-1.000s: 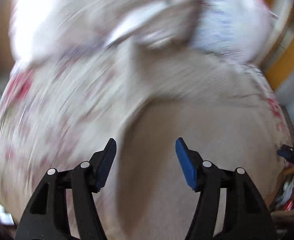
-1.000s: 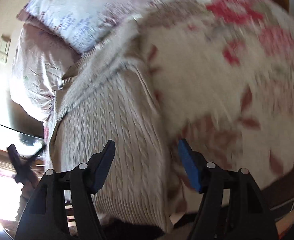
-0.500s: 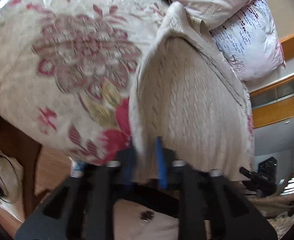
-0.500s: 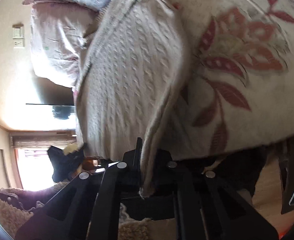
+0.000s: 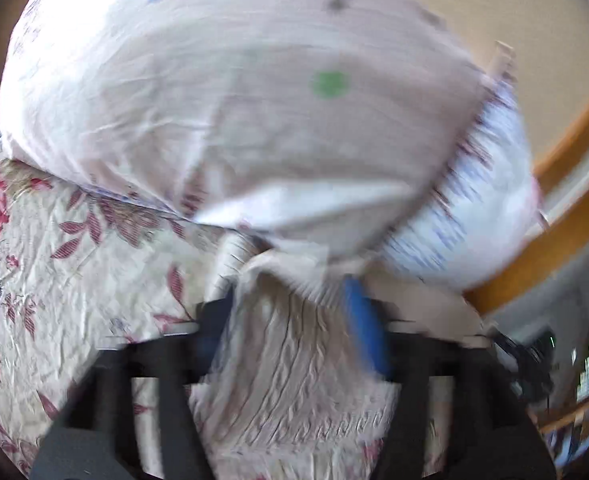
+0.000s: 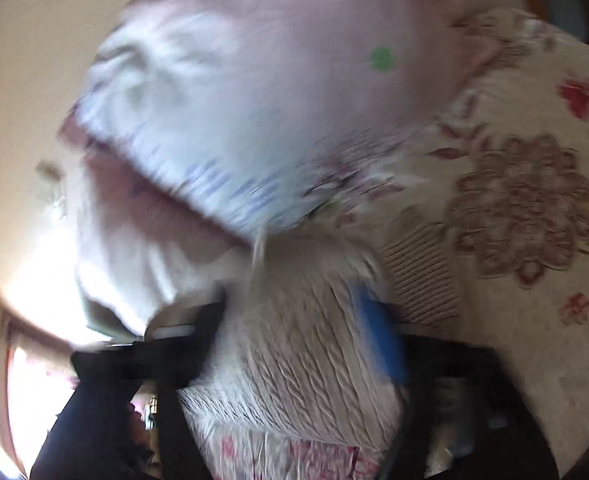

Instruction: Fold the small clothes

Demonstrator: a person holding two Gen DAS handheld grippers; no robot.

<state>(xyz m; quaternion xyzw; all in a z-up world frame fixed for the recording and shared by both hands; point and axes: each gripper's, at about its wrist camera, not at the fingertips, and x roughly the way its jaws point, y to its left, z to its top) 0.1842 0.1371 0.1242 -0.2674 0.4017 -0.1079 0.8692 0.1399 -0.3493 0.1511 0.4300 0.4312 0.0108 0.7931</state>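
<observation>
A cream cable-knit sweater [image 5: 294,364] lies on a floral bedspread [image 5: 74,280]. In the left wrist view my left gripper [image 5: 290,320] has its fingers spread apart with the sweater's folded edge bunched between them; the view is blurred. In the right wrist view the same sweater [image 6: 294,352] fills the gap of my right gripper [image 6: 298,320], whose fingers are also apart, the blue pad [image 6: 382,336] against the knit. Both views are motion-blurred.
A pale pink pillow with coloured dots [image 5: 254,100] and a white pillow with blue print [image 5: 474,216] lie just beyond the sweater. A wooden headboard rail [image 5: 554,208] runs at the right. The floral bedspread [image 6: 514,200] extends to the right.
Both grippers, shut on the sweater's hem half a second ago, have carried it up toward the pillows and their fingers have spread apart.
</observation>
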